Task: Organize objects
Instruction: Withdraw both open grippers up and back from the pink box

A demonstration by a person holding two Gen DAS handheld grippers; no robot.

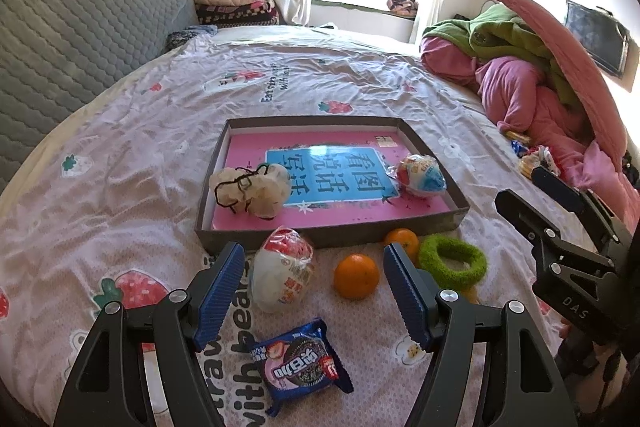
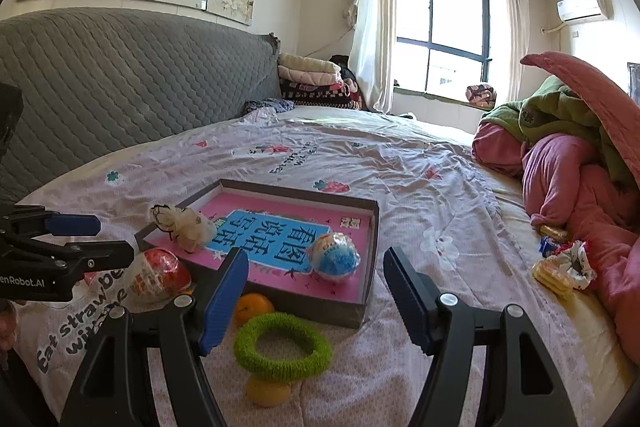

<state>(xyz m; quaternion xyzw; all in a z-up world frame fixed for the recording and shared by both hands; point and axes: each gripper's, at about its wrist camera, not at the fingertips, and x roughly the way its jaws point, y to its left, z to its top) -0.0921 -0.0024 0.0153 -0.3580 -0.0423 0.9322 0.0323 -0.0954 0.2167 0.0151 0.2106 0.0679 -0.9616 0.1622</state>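
Observation:
A shallow brown box (image 1: 320, 237) (image 2: 362, 307) with a pink and blue book inside lies on the bed. In it are a beige bundle with black cord (image 1: 250, 189) (image 2: 186, 227) and a blue-white wrapped ball (image 1: 422, 175) (image 2: 335, 255). In front of the box lie a red-white wrapped ball (image 1: 282, 269) (image 2: 158, 277), two oranges (image 1: 356, 275) (image 1: 400, 239), a green ring (image 1: 454, 263) (image 2: 282, 345), and a blue cookie packet (image 1: 304, 363). My left gripper (image 1: 314, 291) is open above the red-white ball and near orange. My right gripper (image 2: 314, 297) is open above the green ring.
A yellow object (image 2: 268, 391) lies under the green ring. Snack packets (image 2: 560, 265) lie by a pile of pink and green bedding (image 2: 580, 163) at the right. A grey headboard (image 2: 120, 87) and folded blankets (image 2: 312, 79) stand at the back.

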